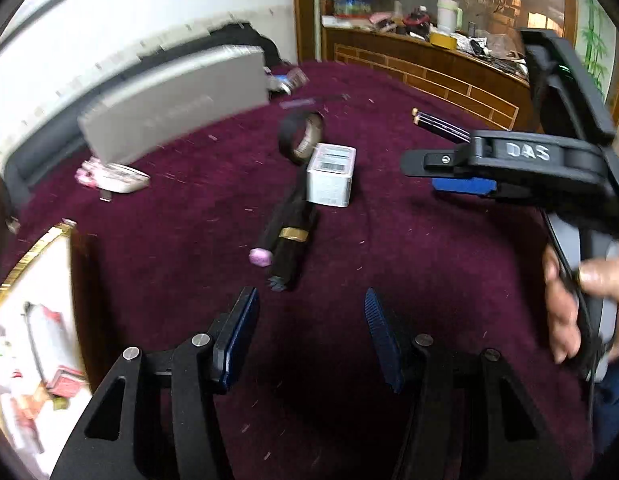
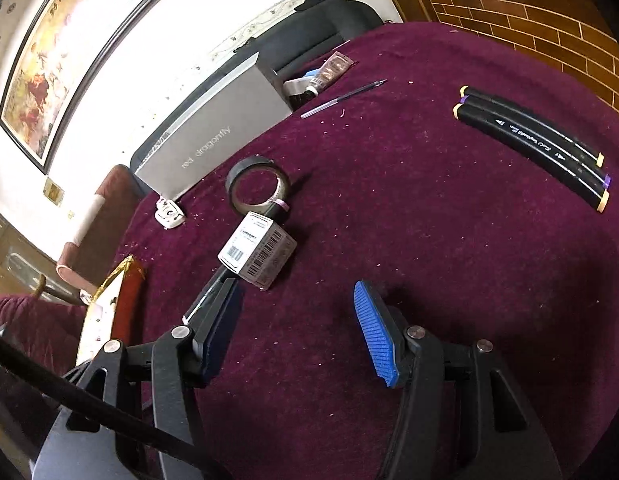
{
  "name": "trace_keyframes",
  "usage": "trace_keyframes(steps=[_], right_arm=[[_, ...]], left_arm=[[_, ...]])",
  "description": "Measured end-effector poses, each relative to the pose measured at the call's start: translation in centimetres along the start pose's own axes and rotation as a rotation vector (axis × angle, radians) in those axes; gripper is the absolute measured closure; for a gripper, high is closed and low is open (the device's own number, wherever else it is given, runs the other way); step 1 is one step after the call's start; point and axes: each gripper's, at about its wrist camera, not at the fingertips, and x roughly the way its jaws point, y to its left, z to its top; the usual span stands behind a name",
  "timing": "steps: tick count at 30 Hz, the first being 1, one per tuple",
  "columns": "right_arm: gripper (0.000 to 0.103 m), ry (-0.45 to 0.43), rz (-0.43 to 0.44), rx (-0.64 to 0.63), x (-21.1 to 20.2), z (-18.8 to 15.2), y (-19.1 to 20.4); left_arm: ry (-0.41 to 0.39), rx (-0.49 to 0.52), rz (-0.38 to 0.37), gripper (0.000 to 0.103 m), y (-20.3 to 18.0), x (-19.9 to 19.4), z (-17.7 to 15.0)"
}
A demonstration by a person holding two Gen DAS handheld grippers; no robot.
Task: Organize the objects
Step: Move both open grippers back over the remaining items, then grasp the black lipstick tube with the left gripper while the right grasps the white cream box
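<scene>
A table covered in maroon cloth (image 2: 409, 208) carries the things to be organized. Near its middle a roll of black tape (image 2: 256, 185) is seen touching a small white barcoded box (image 2: 256, 254), with black markers (image 1: 287, 236) lying just beside the box. Three more black markers (image 2: 533, 142) are laid side by side toward the right edge, well apart from the rest. A grey box (image 2: 213, 132) stands along the far edge, a pen (image 2: 343, 98) near it. The left gripper (image 1: 309, 340) is held over bare cloth, jaws apart, nothing between them. The right gripper (image 2: 297, 332) is likewise held with jaws apart and empty, near the white box.
</scene>
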Motion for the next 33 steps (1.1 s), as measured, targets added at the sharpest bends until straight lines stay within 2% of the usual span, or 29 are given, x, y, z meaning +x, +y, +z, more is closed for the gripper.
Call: trace_keyframes(steps=[1,5,12,14,15,18,22,25,28,33], right_arm=[[0.046,0.0,0.004,0.002,0.0,0.1,0.0],[0.046,-0.018,0.028,-0.008,-0.4,0.0,0.5],[0.046,-0.034,0.047,0.027,-0.8,0.2,0.1],[0.046,-0.036,0.049,0.032,-0.8,0.2,0.0],[0.046,-0.038,0.048,0.035,-0.9,0.3,-0.1],[0.046,-0.049,0.053,0.048,-0.9,0.4,-0.2],[0.046,-0.05,0.037,0.03,-0.8,0.3,0.0],[0.046,-0.038,0.023,0.021,-0.5,0.4,0.0],[0.046,-0.039,0.009,0.017,-0.6,0.4,-0.3],[0.046,-0.048,-0.013,-0.017,-0.5,0.3,0.2]], left_arm=[[0.006,-0.005,-0.022,0.055,0.0,0.3,0.3],[0.022,-0.01,0.029,0.055,-0.1,1.5,1.8],[0.096,-0.055,0.042,0.057,-0.3,4.6,3.7],[0.138,-0.062,0.02,0.077,-0.5,5.4,3.9],[0.159,-0.068,0.007,0.078,-0.7,5.8,3.7],[0.145,-0.027,0.036,0.078,-1.4,5.8,3.4],[0.13,-0.103,0.038,0.082,-0.4,6.2,4.2],[0.104,-0.112,0.088,0.089,-0.6,6.3,4.0],[0.08,-0.138,0.089,0.089,-0.7,5.3,2.3],[0.032,-0.241,0.105,0.089,-0.2,2.1,-2.1]])
